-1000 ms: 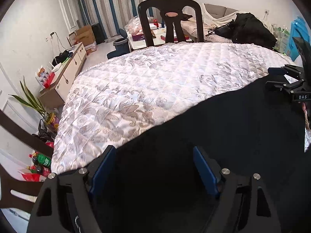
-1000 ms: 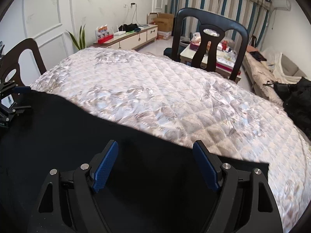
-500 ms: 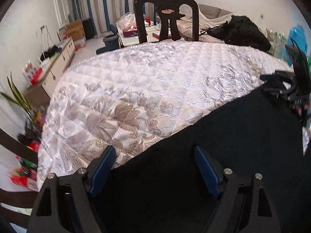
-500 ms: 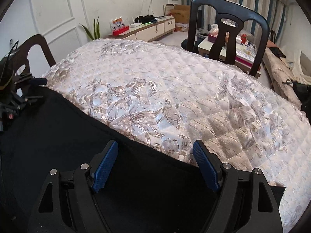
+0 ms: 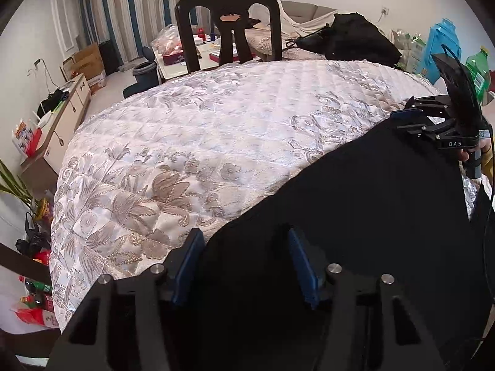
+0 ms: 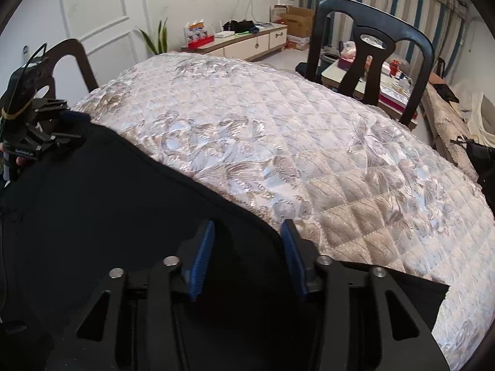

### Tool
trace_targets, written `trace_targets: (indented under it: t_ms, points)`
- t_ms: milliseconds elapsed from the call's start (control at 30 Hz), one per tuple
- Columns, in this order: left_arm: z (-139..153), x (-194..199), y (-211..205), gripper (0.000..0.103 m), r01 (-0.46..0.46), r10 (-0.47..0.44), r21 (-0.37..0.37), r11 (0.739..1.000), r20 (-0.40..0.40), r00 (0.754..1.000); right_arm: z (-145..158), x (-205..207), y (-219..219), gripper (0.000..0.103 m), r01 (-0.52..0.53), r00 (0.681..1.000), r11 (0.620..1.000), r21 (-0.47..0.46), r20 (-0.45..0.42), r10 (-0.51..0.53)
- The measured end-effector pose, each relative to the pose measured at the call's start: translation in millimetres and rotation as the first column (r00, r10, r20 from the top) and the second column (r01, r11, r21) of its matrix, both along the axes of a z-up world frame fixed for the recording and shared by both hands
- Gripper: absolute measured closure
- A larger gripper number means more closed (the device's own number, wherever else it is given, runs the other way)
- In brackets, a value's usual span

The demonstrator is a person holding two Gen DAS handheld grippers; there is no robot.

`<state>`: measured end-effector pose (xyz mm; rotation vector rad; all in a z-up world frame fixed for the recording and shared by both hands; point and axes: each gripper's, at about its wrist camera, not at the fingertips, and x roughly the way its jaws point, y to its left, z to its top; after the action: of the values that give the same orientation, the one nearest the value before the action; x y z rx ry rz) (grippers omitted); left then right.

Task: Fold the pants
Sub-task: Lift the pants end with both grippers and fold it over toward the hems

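Observation:
Black pants [image 5: 355, 204] lie spread on the near side of a table with a quilted floral cover [image 5: 216, 130]. My left gripper [image 5: 244, 241] stands over the pants' upper edge, its blue pads partly open with black cloth between them. My right gripper [image 6: 247, 232] stands the same way over the pants [image 6: 92, 201], jaws partly open at the cloth edge. Each gripper shows in the other view: the right one [image 5: 411, 120] at the far right, the left one [image 6: 68, 126] at the far left. A pants corner [image 6: 420, 293] lies flat at the right.
A black chair [image 5: 229, 27] stands at the table's far side and also shows in the right wrist view [image 6: 368, 43]. Another dark chair [image 6: 71, 58] stands at the left. A low cabinet [image 6: 247, 40], a sofa with dark clothes [image 5: 355, 37] and a coffee table lie beyond.
Both grippers' jaws have narrowed from wide open to partly open. Both have moved forward to the pants' upper edge, so more of the quilted cover shows.

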<state>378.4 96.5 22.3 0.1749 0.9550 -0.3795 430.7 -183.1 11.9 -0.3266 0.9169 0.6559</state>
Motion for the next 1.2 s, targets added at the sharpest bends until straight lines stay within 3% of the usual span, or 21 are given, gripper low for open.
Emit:
trace_targets:
  t_ms: [233, 333, 567, 800, 1200]
  points:
    - [2, -2, -9, 0.061, 0.052, -0.052, 0.029, 0.998, 0.000, 0.999, 1, -7, -2, 0.079, -0.001, 1.000, 1.000, 0.007, 0.021, 0.001]
    - [3, -5, -8, 0.073, 0.045, -0.045, 0.025, 0.999, 0.008, 0.999, 1, -9, -3, 0.084, 0.015, 0.999, 1.000, 0.009, 0.035, -0.015]
    - [9, -18, -12, 0.089, -0.005, 0.002, 0.079, 0.997, 0.038, 0.999, 5, -26, -4, 0.094, 0.047, 0.994, 0.999, 0.014, 0.102, -0.048]
    - [25, -44, -10, 0.092, -0.030, 0.022, 0.075, 0.997, 0.110, 0.994, 22, -49, -8, 0.094, 0.103, 0.979, 0.993, 0.061, 0.171, -0.112]
    - [54, -111, -24, 0.092, -0.046, 0.018, 0.115, 0.992, 0.229, 0.973, 56, -131, -11, 0.094, 0.125, 0.952, 0.992, 0.024, 0.279, -0.127]
